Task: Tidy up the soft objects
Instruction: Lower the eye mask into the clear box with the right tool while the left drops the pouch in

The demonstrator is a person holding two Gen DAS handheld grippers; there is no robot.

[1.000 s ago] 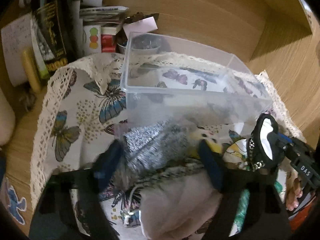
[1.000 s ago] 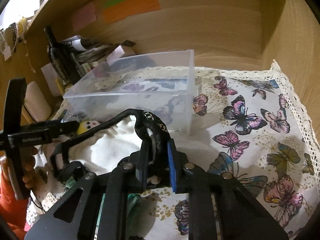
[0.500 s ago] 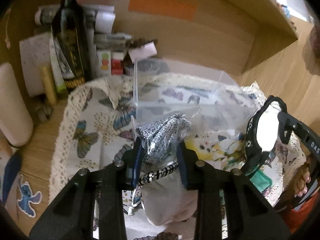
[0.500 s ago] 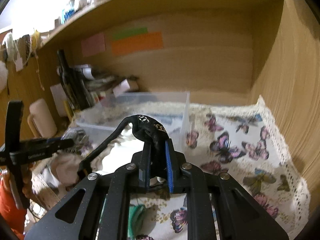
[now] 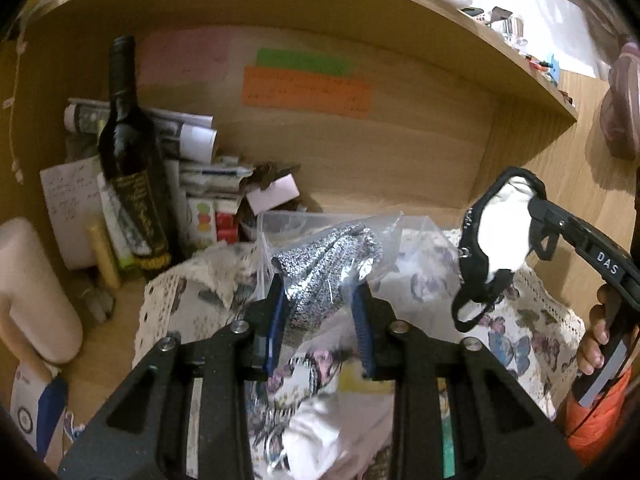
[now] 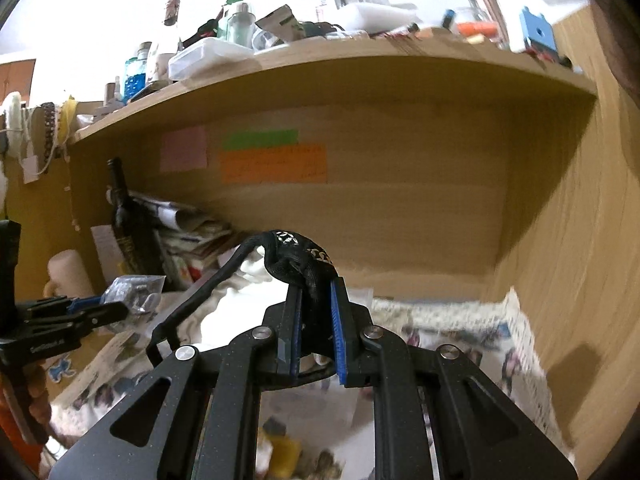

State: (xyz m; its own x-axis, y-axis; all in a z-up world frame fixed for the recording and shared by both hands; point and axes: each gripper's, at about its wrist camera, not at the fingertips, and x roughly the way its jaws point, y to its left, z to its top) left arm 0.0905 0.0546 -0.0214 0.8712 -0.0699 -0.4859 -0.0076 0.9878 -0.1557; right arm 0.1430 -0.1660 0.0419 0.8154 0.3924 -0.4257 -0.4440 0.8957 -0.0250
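My left gripper (image 5: 318,304) is shut on a clear plastic bag with a grey speckled knit item (image 5: 324,272) and holds it raised above the butterfly cloth (image 5: 532,328). It also shows in the right wrist view (image 6: 134,290). My right gripper (image 6: 314,300) is shut on the black strap of a white and black soft pouch (image 6: 292,256), held up in the air. In the left wrist view that pouch (image 5: 498,236) hangs at the right. The clear plastic box (image 5: 288,220) lies behind the bag, mostly hidden. More soft items (image 5: 320,432) lie on the cloth below.
A dark wine bottle (image 5: 130,168), papers and small boxes (image 5: 208,200) crowd the back left of the wooden shelf nook. A pale cylinder (image 5: 32,296) stands at the left. Coloured notes (image 5: 304,84) are on the back wall. The upper shelf (image 6: 320,56) carries several bottles.
Both grippers have risen well above the cloth with their loads. The left gripper closed on the bagged knit item a second ago and lifted it; the pouch came up with the right.
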